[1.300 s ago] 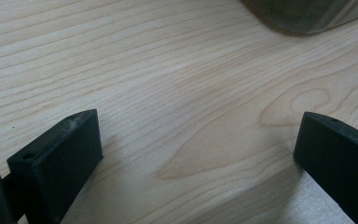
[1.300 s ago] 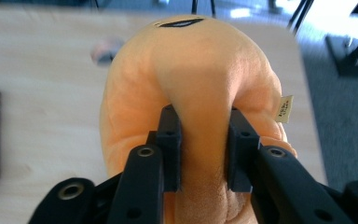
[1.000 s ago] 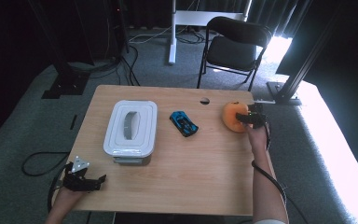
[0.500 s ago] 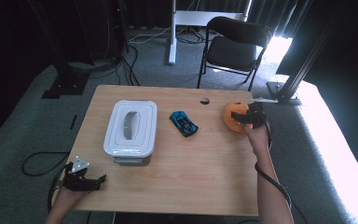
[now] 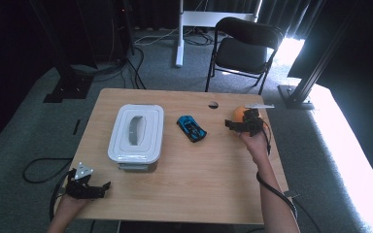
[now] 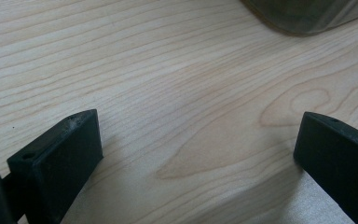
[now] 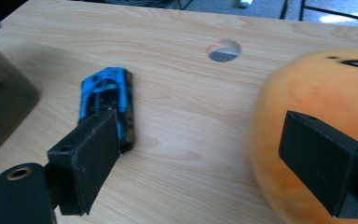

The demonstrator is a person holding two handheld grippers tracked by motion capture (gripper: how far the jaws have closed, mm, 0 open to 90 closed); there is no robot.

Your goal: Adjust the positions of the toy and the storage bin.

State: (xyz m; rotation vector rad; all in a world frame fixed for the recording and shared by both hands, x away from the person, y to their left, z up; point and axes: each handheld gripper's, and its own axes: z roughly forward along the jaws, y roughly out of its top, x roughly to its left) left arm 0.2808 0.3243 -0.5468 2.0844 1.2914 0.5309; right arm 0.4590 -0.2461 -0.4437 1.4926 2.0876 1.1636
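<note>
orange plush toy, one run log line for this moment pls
right gripper: open, jaws just been opening, nothing between | orange plush toy: on table, beside jaw | blue toy car: untouched | left gripper: open, idle

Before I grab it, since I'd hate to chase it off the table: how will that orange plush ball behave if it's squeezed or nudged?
The orange plush ball looks fuzzy and rounded, so it would probably squash between the jaws rather than resist. Being round, it may roll if nudged, and it sits near the table's right edge. Probably light for its size.
</note>
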